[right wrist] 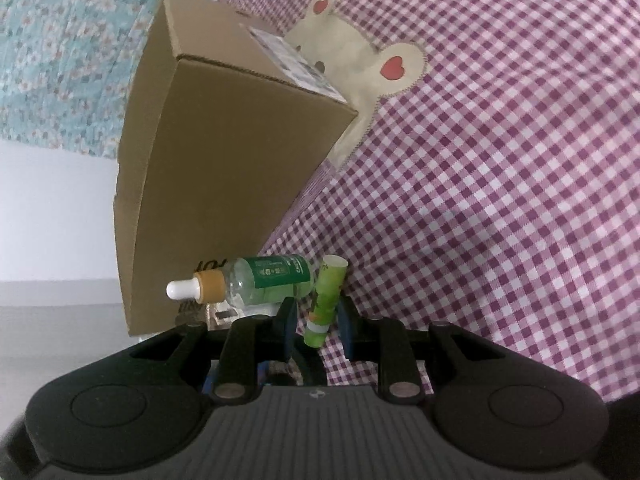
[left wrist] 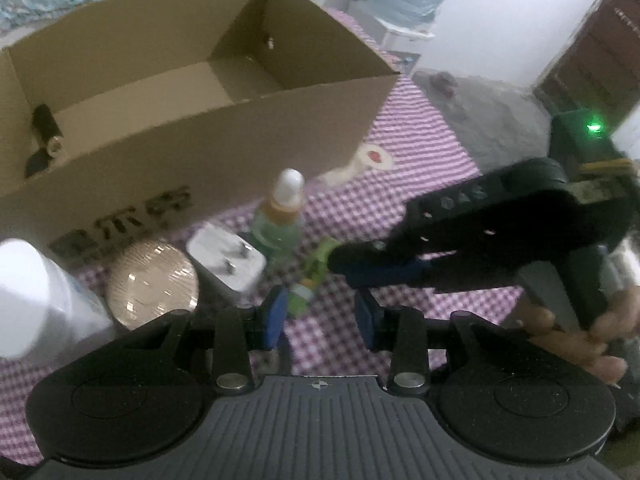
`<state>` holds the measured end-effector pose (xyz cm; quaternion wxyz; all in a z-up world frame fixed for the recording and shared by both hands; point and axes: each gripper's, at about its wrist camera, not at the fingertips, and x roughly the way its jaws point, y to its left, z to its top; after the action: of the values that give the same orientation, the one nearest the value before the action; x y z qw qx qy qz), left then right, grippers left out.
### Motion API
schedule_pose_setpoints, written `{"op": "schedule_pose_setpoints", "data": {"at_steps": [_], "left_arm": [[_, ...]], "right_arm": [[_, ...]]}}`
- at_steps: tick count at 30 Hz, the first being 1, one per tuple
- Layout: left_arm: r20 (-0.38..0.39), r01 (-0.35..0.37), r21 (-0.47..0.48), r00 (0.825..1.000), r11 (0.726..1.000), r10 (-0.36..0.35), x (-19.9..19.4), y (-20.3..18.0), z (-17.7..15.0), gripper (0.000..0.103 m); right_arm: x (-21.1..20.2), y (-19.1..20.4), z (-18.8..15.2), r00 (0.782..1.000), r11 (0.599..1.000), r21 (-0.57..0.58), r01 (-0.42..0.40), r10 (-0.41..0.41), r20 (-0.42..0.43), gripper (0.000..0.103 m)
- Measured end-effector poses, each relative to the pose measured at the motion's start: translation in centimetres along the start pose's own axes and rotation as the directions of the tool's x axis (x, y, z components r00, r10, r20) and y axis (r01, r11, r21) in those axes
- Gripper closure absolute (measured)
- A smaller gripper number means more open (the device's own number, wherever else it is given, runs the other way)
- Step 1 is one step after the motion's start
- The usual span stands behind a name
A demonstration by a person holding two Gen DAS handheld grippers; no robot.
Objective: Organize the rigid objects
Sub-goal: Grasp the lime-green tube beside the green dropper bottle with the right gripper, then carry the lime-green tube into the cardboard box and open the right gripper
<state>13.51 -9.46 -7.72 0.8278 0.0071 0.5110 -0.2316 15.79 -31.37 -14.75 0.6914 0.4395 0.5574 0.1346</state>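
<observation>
An open cardboard box (left wrist: 192, 148) stands on the purple checked cloth, with a dark cylindrical object (left wrist: 48, 128) inside its left corner. In front of it are a clear green dropper bottle (left wrist: 280, 220), a white plug adapter (left wrist: 228, 264), a round shiny disc (left wrist: 152, 284) and a green tube (left wrist: 316, 272). My right gripper (right wrist: 318, 324) is open with its jaws either side of the green tube (right wrist: 326, 300), next to the dropper bottle (right wrist: 260, 284) and the box (right wrist: 224, 184); it also shows in the left wrist view (left wrist: 360, 264). My left gripper (left wrist: 322, 316) is open and empty, just before the tube.
A white container (left wrist: 36, 300) stands at the left edge. A bear patch (right wrist: 360, 56) is sewn on the cloth behind the box. A floral blue cloth (right wrist: 72, 40) lies beyond. A dark cabinet (left wrist: 592, 52) and a device with a green light (left wrist: 594, 128) are at the right.
</observation>
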Motion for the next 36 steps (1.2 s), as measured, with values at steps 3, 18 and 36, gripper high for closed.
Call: {"op": "schedule_pose_setpoints", "data": {"at_steps": [3,18,36], "left_arm": [[-0.018,-0.047,0.050,0.999,0.998,0.048,0.8,-0.7,0.3,0.066],[-0.132,-0.095,0.124,0.985,0.988,0.112,5.7,-2.3,1.4,0.074],[-0.078,-0.095,0.153,0.991,0.984,0.108,4.0,-4.1,1.0,0.088]], "right_arm": [[0.1,0.5,0.0,1.000,1.000,-0.023,0.021,-0.021,0.001,0.078],[2.0,0.8,0.7,1.000,1.000,-0.019,0.020,-0.020,-0.010,0.078],[2.0,-0.7,-1.0,0.999,0.998,0.022,-0.051,0.051,0.012,0.081]]}}
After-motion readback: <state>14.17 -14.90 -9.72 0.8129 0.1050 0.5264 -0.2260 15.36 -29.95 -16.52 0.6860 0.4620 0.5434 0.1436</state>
